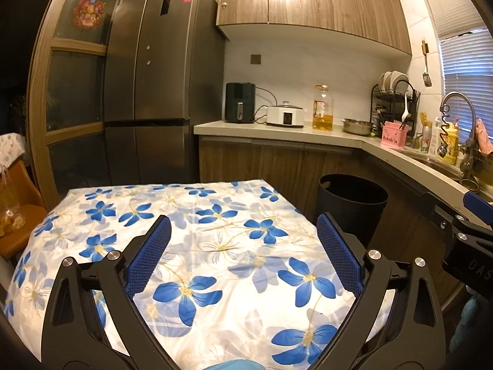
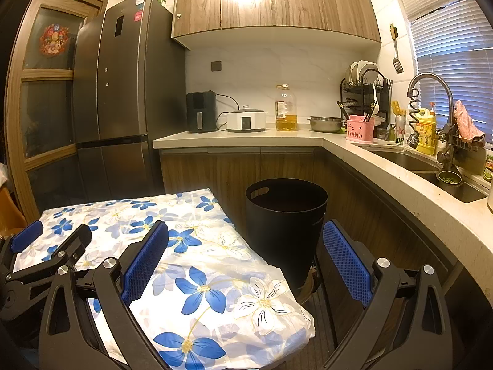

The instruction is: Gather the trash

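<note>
Kitchen counters wrap the background, and a flowered tablecloth (image 1: 197,246) covers the table, bare of any trash I can see. Both the left gripper (image 1: 243,256) and right gripper (image 2: 246,259) hover with jaws spread wide, holding nothing. The black bin (image 2: 285,215) stands beside the table — collecting looks either finished or not yet begun.

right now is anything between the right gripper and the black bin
Nothing visible does. The right gripper is open and empty, and the black bin stands straight ahead beside the floral tablecloth edge, its mouth uncovered. No trash is visible on the cloth.
</note>
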Action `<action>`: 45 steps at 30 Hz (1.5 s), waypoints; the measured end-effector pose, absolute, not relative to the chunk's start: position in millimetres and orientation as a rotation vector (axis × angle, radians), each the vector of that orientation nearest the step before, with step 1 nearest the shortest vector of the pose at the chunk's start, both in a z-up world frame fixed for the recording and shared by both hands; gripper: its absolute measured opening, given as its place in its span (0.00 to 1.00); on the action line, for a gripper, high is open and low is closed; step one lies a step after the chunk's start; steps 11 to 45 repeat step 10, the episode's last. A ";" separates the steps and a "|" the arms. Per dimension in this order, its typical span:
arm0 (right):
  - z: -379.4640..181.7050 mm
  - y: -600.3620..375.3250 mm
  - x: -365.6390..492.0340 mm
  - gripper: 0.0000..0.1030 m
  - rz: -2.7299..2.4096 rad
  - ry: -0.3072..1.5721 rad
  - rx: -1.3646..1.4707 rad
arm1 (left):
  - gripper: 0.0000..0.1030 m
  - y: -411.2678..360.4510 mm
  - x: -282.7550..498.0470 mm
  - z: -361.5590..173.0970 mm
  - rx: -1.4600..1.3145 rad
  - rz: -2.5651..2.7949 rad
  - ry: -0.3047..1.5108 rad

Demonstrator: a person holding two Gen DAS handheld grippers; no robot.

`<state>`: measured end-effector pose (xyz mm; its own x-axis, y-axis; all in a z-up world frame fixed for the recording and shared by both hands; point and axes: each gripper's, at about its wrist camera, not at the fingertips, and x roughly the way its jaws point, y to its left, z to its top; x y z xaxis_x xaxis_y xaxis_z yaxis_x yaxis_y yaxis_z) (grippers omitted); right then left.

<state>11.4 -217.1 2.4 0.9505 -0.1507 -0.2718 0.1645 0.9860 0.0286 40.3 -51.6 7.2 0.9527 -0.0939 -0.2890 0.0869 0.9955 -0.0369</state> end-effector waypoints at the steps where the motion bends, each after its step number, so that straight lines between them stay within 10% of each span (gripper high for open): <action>1: 2.0 -216.1 11.3 0.94 -0.160 0.272 0.051 | 0.91 -51.5 40.1 7.2 -0.025 -0.095 0.295; 45: 2.3 -216.8 11.1 0.94 -0.162 0.273 0.056 | 0.94 -49.3 37.3 9.6 -0.037 -0.088 0.289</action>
